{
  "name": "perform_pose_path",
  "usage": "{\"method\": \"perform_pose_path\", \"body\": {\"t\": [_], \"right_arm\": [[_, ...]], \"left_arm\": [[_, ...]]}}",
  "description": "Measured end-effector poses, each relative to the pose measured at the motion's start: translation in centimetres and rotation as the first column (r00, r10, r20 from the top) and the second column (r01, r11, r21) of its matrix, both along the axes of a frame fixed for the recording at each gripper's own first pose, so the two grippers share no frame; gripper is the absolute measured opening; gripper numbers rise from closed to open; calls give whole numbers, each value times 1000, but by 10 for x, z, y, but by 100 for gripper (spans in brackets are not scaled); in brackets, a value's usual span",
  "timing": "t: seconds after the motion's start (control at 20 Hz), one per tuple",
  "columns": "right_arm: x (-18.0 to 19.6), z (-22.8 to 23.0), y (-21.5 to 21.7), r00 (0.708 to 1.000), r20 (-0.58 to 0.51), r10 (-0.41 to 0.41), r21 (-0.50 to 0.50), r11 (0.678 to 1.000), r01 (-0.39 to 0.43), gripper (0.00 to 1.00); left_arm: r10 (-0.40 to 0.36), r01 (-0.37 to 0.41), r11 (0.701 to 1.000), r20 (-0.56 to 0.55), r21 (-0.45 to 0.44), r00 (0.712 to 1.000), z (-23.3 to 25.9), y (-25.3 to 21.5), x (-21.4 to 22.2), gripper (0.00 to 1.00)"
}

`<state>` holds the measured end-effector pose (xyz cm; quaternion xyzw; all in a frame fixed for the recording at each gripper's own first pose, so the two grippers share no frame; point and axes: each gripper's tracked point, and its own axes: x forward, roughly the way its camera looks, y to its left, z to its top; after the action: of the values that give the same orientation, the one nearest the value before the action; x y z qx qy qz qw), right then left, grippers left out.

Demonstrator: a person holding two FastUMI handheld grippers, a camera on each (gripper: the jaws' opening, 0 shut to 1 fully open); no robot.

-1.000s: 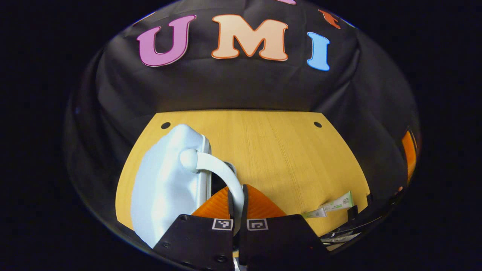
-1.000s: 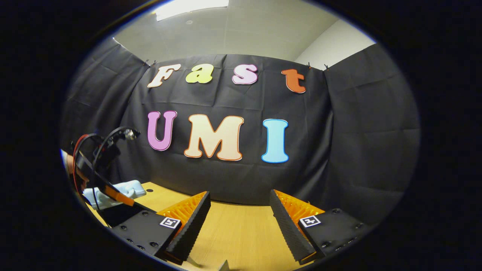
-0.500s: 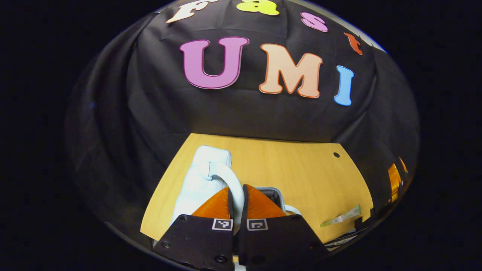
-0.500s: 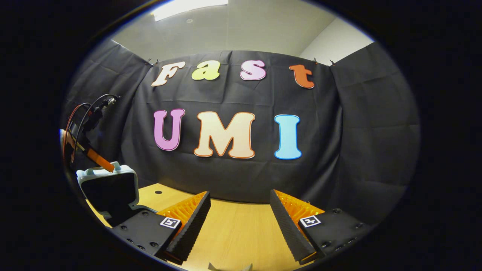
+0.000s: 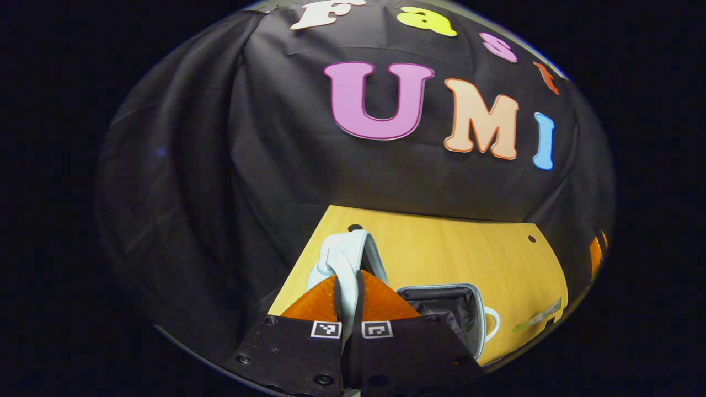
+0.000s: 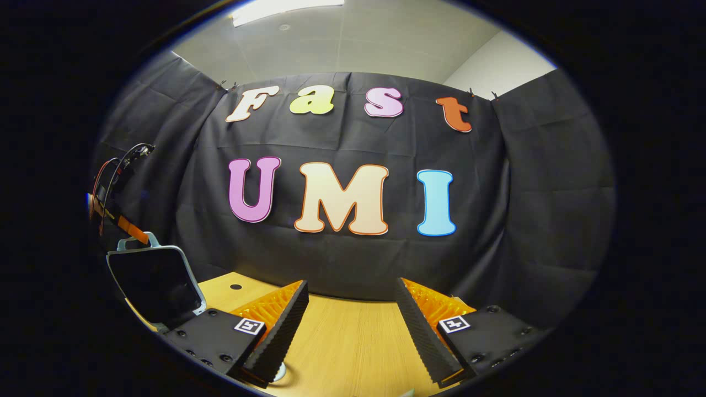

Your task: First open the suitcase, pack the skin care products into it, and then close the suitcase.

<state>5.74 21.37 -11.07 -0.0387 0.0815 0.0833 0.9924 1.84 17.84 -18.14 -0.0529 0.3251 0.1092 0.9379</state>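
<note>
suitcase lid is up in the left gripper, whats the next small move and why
Probably swing the lid a little farther back, then let go. The left gripper is shut on the lid handle, the lid stands near upright, and the dark-lined base lies open on the table. The right gripper is open and holds nothing, free to fetch the tube.

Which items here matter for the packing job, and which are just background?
Job:
- suitcase, open, dark lining showing
- suitcase lid handle, pinched in left claw
- skin care tube on the table
- right claw, open, holding nothing

Background:
- wooden table
- ceiling light
</note>
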Motion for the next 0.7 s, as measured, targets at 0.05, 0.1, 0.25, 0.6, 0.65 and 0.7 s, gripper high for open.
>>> {"method": "perform_pose_path", "body": {"t": [0.05,0.1,0.25,0.6,0.65,0.7], "right_arm": [[0,-1,6,1000,-3,-3,2,1000,3,98],[0,-2,13,1000,-5,-6,10,1000,6,100],[0,-5,34,1000,-12,-6,7,1000,6,98],[0,-6,59,1000,-19,-13,-10,1000,12,98],[0,-5,60,1000,-19,-16,-8,1000,15,98],[-1,-4,60,1000,-17,-21,-9,1000,21,98]], "left_arm": [[14,-14,1000,-4,-13,1000,1,2,-1,0],[24,-24,1000,-9,-17,1000,-3,1,0,0],[60,-60,998,-22,-3,998,-12,11,-1,0],[100,-99,995,-55,32,993,-36,15,0,0],[100,-98,995,-59,35,993,-40,15,-2,0],[102,-99,994,-71,43,992,-44,17,-5,0]]}}
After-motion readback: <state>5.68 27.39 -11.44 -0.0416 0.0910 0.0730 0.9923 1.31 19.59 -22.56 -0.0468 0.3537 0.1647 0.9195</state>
